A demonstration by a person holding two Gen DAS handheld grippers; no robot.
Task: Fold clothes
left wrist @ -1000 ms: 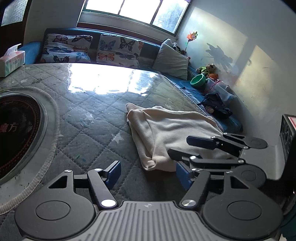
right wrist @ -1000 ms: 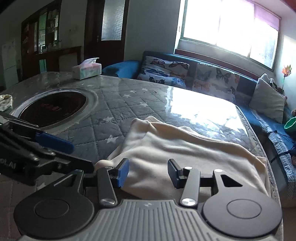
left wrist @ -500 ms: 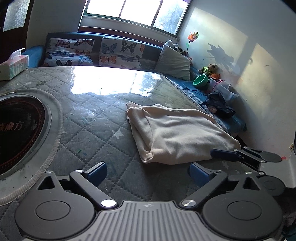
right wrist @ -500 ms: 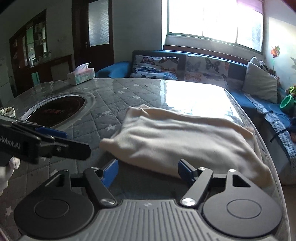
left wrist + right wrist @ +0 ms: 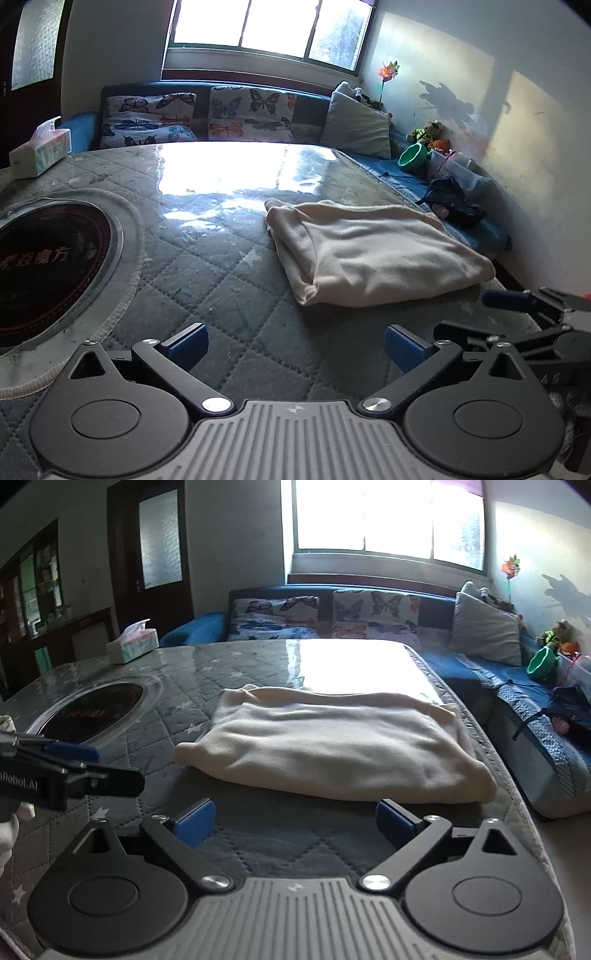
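A cream garment [image 5: 369, 251] lies folded into a flat rectangle on the grey quilted table [image 5: 229, 280]; the right wrist view shows the same garment [image 5: 332, 746] straight ahead. My left gripper [image 5: 295, 347] is open, hovering short of the garment's near left corner with nothing between its blue pads. My right gripper [image 5: 295, 821] is open too, just in front of the garment's near edge and clear of it. Each gripper appears in the other's view: the right one [image 5: 532, 317] at the right edge, the left one [image 5: 66, 771] at the left edge.
A dark round inset [image 5: 48, 266] sits in the table at left. A tissue box [image 5: 40, 151] stands at the far left corner. Behind the table runs a blue sofa [image 5: 480, 672] with butterfly cushions [image 5: 247, 114], a green bowl [image 5: 413, 157] and toys. The table's right edge [image 5: 517, 812] drops off.
Both grippers have opened wider and pulled back from the garment, which now lies flat and free on the table. The right gripper has shifted to the garment's near edge.
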